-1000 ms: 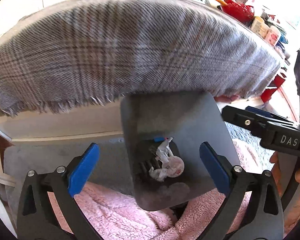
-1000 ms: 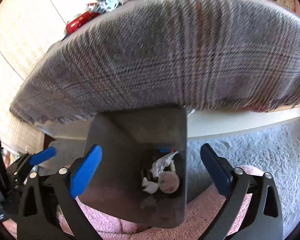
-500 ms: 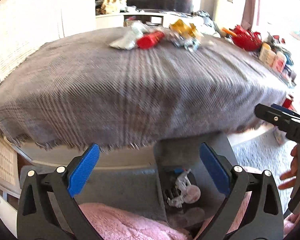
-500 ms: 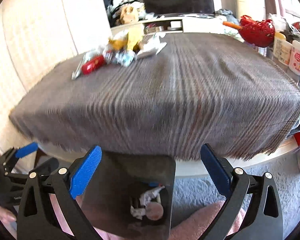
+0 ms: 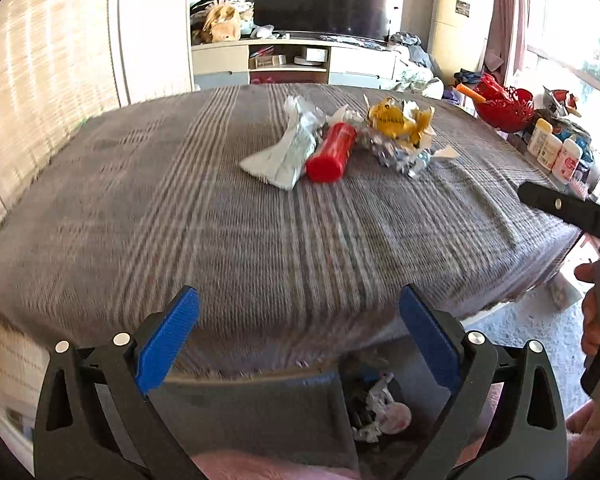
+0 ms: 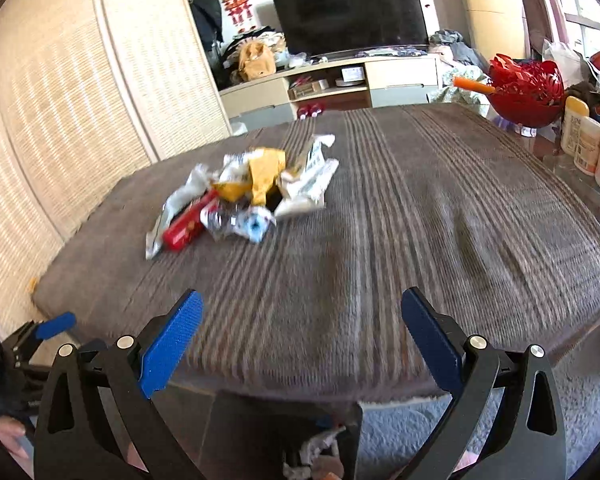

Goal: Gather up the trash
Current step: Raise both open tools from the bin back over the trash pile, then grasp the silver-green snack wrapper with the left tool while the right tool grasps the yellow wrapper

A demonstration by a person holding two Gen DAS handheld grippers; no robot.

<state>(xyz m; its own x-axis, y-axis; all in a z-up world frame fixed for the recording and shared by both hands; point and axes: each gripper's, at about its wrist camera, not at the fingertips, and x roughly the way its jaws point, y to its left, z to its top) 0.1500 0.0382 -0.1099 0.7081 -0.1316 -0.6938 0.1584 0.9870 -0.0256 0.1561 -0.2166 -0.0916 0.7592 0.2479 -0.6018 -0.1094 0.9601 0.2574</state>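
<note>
Both grippers hang at the near edge of the table, empty. The left gripper (image 5: 298, 340) has its blue pads spread wide, and so does the right gripper (image 6: 302, 340). The trash pile (image 5: 340, 140), a red tube (image 5: 332, 152) among crumpled wrappers, lies upper centre in the left view on the grey plaid cloth (image 5: 240, 232). At the bottom of the frame a dark bin (image 5: 380, 404) holds scraps.
</note>
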